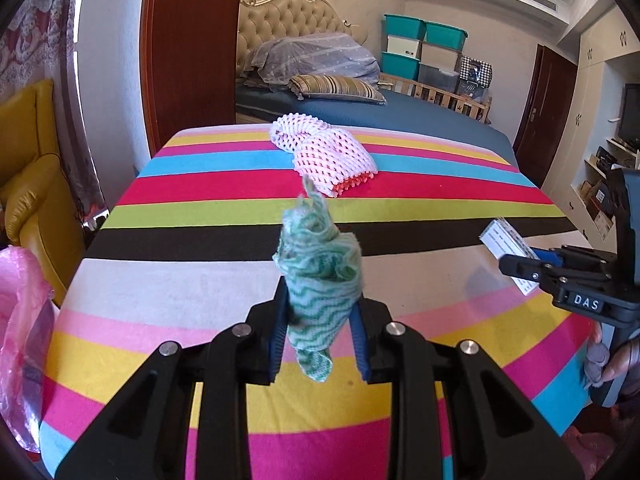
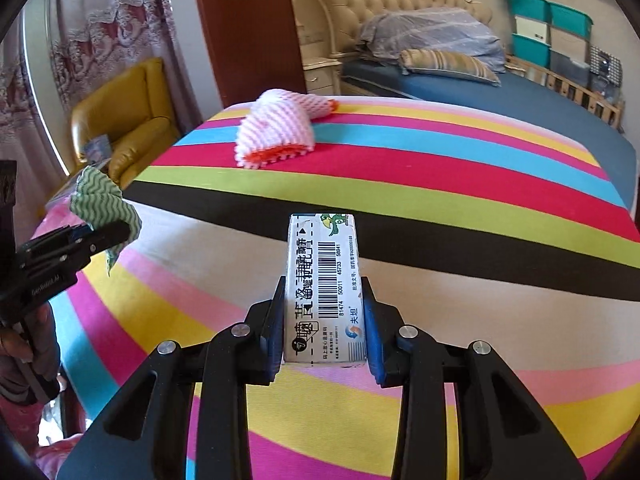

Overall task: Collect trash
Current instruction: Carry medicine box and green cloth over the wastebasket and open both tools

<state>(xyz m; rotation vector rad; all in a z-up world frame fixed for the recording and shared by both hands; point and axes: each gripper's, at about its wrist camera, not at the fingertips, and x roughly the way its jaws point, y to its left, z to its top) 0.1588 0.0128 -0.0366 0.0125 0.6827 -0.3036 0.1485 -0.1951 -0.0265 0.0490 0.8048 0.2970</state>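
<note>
Left gripper (image 1: 320, 332): jaws nearly closed, blue pads pinching a crumpled green-and-white wavy-patterned cloth (image 1: 320, 276), which stands up out of the grip and hangs a short tail below it; held clear above the striped cover. Right gripper (image 2: 325, 324): jaws drawn in against the two long sides of a small white carton (image 2: 322, 280) printed with a barcode and a green cartoon figure; carton held lengthwise, pointing away from the camera, lifted off the surface. In the left wrist view the same carton shows at the right edge, pinched in the right gripper's black fingers, with part of a hand below it. In the right wrist view the cloth shows at the left edge, gripped by the left gripper above the near left side of the cover. Striped cover (image 1: 224, 184): bands of pink, yellow, blue, red, green, black and white, spread over a flat surface. White-and-pink foam netting (image 1: 326, 156): folded, orange-edged, lying on the far stripes, well apart from both grippers. Pink plastic bag (image 1: 20, 340): at the left edge, beside the cover. Yellow armchair (image 2: 124, 120): left, by the curtain. Bed (image 1: 420, 116): beyond the cover, blue sheet, tufted headboard, striped pillow. Teal and grey boxes (image 1: 424, 48): stacked against the far wall.
</note>
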